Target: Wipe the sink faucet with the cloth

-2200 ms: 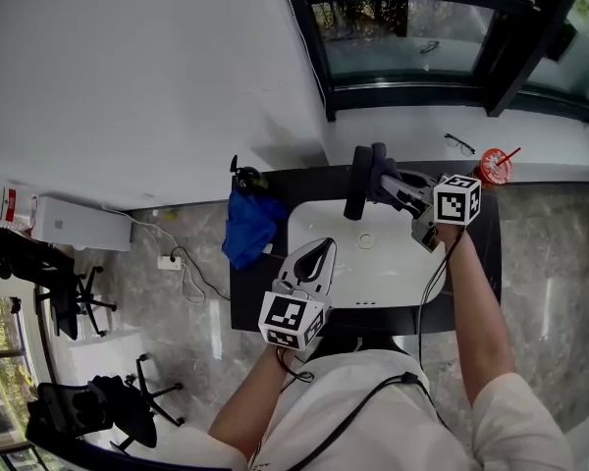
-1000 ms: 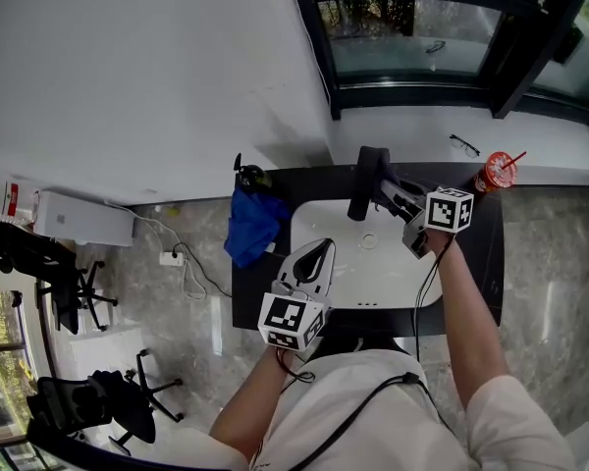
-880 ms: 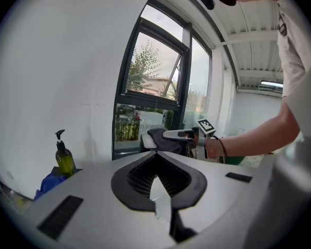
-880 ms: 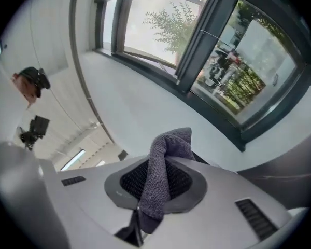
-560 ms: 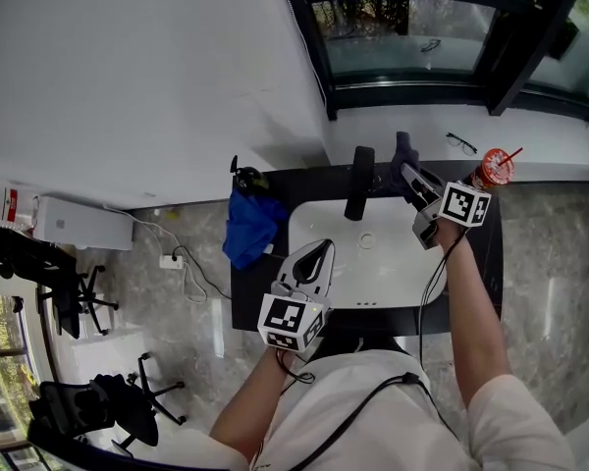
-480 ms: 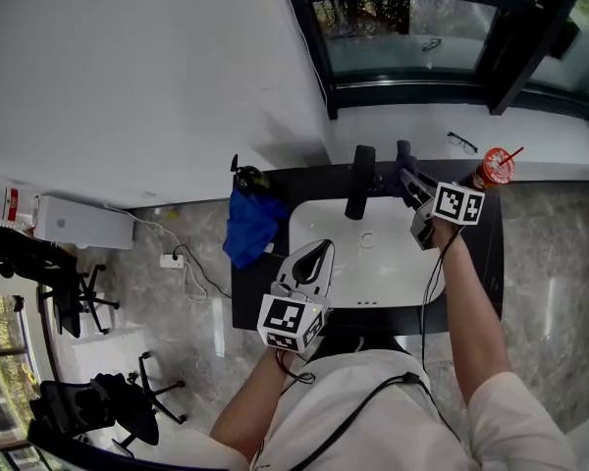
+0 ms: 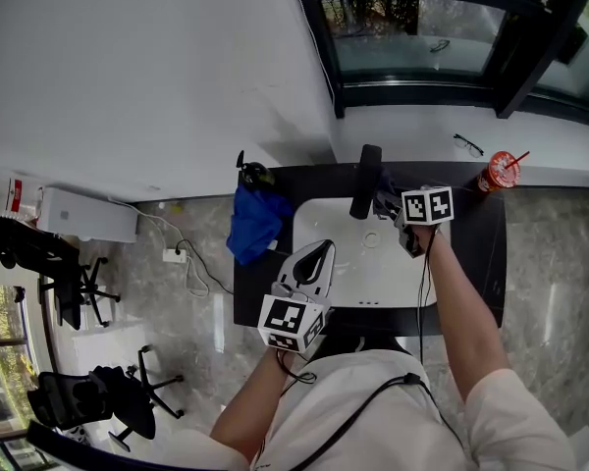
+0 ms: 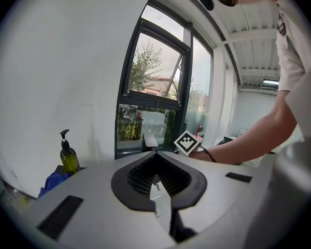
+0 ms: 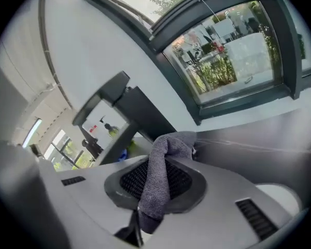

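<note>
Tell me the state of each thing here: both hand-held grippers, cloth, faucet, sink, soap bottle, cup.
Left hand-held gripper, shut, empty.
Right hand-held gripper, shut on the cloth.
Cloth, bunched, close to the faucet; contact unclear.
Faucet, upright, no water seen.
Sink, empty.
Soap bottle, upright.
Cup, upright, straw in.

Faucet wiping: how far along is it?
Done: the grey cloth is gripped in the right tool. In hand: that tool holds it beside the black faucet; contact is unclear. Left: how much wiping remains cannot be told. The left tool hangs shut and empty.
</note>
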Available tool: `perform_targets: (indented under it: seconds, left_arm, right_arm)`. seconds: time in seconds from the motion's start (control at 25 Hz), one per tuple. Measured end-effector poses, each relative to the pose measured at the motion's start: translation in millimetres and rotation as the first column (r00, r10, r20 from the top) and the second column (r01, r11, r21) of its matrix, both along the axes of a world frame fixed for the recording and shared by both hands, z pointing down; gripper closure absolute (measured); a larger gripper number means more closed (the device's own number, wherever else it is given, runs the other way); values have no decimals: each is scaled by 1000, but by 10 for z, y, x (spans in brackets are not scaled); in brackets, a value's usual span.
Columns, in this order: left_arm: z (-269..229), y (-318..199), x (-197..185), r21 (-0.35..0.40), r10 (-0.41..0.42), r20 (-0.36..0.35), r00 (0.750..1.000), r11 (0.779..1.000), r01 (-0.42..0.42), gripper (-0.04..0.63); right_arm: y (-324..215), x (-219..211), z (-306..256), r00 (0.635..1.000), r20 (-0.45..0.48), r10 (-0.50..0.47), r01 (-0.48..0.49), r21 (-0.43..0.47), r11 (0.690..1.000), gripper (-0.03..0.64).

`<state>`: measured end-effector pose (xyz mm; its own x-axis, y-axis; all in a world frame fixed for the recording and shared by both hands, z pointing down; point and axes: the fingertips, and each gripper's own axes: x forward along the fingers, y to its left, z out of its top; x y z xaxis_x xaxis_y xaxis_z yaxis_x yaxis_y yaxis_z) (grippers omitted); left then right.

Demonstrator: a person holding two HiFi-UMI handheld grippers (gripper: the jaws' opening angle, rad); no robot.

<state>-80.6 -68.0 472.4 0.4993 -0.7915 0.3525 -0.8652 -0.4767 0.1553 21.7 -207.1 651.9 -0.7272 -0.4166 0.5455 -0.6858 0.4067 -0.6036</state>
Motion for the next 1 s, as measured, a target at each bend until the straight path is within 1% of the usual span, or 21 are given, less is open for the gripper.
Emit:
perform_targets:
  seconds: [0.08, 0.2, 0.36, 0.44, 0.52, 0.56, 0.6, 0.68, 0.72, 0.8, 0.84, 0.92, 1.0]
  left_arm:
    - [9, -8, -7, 1, -2, -1, 1000, 1000, 2, 603]
    - [27, -19, 18, -3, 3, -5, 1000, 1000, -3, 603]
    - [21, -34, 73, -1, 16, -8, 1000, 1000, -16, 603]
    - [12, -44, 94, 0, 19, -9, 1000, 1000, -19, 603]
    - [7, -49, 103, 1, 21, -8, 1000, 1000, -21, 603]
    - [7, -45, 104, 1, 21, -8, 1000, 1000, -21, 603]
    - [9, -37, 103, 0, 20, -7, 1000, 1000, -20, 603]
    - [19, -20, 91, -3, 17, -5, 1000, 1000, -17, 603]
    - [25, -11, 79, -5, 13, -3, 1000, 1000, -13, 603]
    - [35, 6, 42, -10, 4, 1, 1000, 1000, -4, 603]
    - [38, 9, 20, -12, -1, 3, 1000, 1000, 1, 603]
    - [38, 1, -19, -12, -11, 6, 1000, 1000, 11, 603]
    - [41, -6, -47, -11, -17, 6, 1000, 1000, 17, 603]
  right_arm:
    - [-22, -35, -259, 995, 93, -26, 19, 73, 997, 560]
    - [-63, 44, -707, 976, 212, -46, 8, 176, 984, 560]
    - [-46, 142, -1349, 926, 358, -117, 12, 283, 959, 560]
    - [-107, 259, -1526, 906, 414, -90, -44, 304, 952, 560]
    - [-217, 406, -1483, 897, 442, -7, -129, 276, 953, 560]
    - [-266, 472, -1364, 903, 427, 45, -165, 249, 954, 560]
    - [-300, 527, -1195, 917, 388, 95, -192, 220, 956, 560]
    - [-313, 586, -789, 952, 259, 160, -208, 168, 964, 560]
    - [-289, 590, -588, 968, 183, 170, -198, 146, 969, 560]
    - [-191, 545, -245, 986, 54, 155, -159, 92, 983, 560]
    - [-140, 501, -114, 990, 12, 140, -140, 61, 988, 560]
    - [-75, 387, 45, 994, -27, 105, -105, 13, 994, 560]
    - [-18, 235, 90, 999, -9, 50, -50, -19, 999, 560]
